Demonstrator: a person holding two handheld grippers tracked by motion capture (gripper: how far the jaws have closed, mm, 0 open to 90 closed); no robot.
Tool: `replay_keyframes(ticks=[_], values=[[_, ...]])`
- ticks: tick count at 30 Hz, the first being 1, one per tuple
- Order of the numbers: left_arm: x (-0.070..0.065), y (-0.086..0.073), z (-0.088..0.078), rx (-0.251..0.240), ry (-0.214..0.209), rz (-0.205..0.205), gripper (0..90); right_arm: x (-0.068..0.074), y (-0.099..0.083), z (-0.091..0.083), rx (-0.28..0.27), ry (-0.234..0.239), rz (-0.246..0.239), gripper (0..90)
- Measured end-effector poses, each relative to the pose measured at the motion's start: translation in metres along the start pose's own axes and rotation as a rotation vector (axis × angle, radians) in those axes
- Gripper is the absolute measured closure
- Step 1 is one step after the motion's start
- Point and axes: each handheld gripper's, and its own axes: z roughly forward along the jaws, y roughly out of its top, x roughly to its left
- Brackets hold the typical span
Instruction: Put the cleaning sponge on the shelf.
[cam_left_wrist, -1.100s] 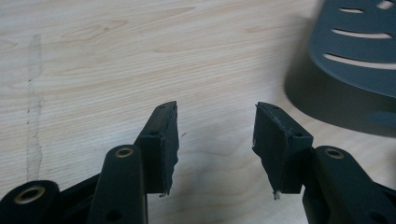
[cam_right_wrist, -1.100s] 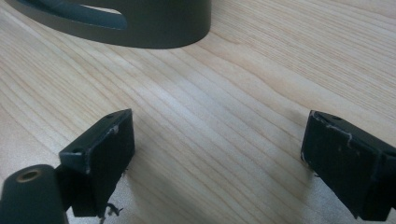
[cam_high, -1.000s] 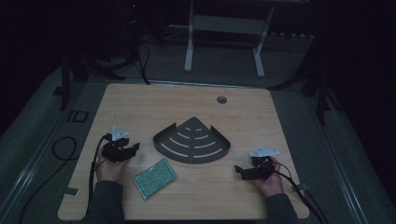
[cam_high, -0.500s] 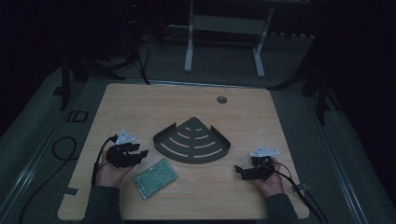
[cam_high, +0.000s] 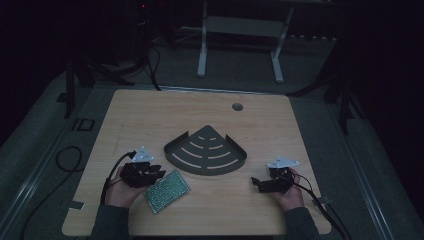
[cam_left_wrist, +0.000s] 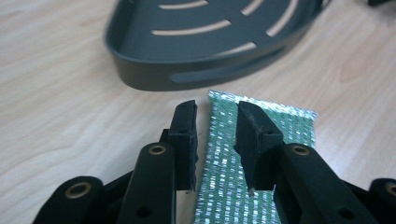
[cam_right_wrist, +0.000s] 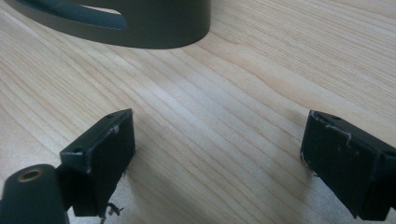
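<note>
Jaws of my left gripper (cam_left_wrist: 215, 135) stand narrowly parted above the green mesh pad (cam_left_wrist: 261, 140), one jaw near the pad's left edge, the other over its weave; whether they touch it I cannot tell. Just beyond their tips lies the dark fan-shaped tray (cam_left_wrist: 205, 42) on the desk (cam_left_wrist: 56, 93). My right gripper (cam_right_wrist: 217, 154) holds its jaws wide, bare wood between them, the tray's wall (cam_right_wrist: 140, 23) ahead and leftward.
</note>
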Motion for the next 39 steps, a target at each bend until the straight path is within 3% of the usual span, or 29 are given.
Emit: replay_keyframes(ticks=[1, 2, 7, 14, 19, 21, 29, 39], values=[[0.000, 0.000, 0.000, 0.000, 0.000, 0.000, 69.5, 0.000, 0.000, 0.000, 0.000, 0.000, 0.001, 9.6], [-0.006, -0.002, 0.005, 0.031, 0.003, 0.016, 69.6, 0.000, 0.000, 0.000, 0.000, 0.000, 0.000, 9.6], [-0.012, -0.007, 0.009, 0.061, -0.040, 0.029, 74.5, 0.000, 0.000, 0.000, 0.000, 0.000, 0.001, 9.6], [-0.019, -0.013, 0.014, 0.122, -0.063, 0.051, 89.8, 0.000, 0.000, 0.000, 0.000, 0.000, 0.000, 9.6], [-0.021, -0.017, 0.016, 0.185, -0.064, 0.065, 90.0, 0.000, 0.000, 0.000, 0.000, 0.000, 0.000, 9.7], [-0.020, -0.019, 0.015, 0.187, -0.066, 0.064, 90.0, 0.000, 0.000, 0.000, 0.000, 0.000, 0.001, 9.6], [-0.016, -0.021, 0.010, 0.215, -0.029, 0.071, 90.0, 0.000, 0.000, 0.000, 0.000, 0.000, 0.001, 9.6], [0.005, -0.028, 0.000, 0.233, 0.029, 0.036, 90.0, 0.000, 0.000, 0.000, 0.000, 0.000, 0.001, 9.6]])
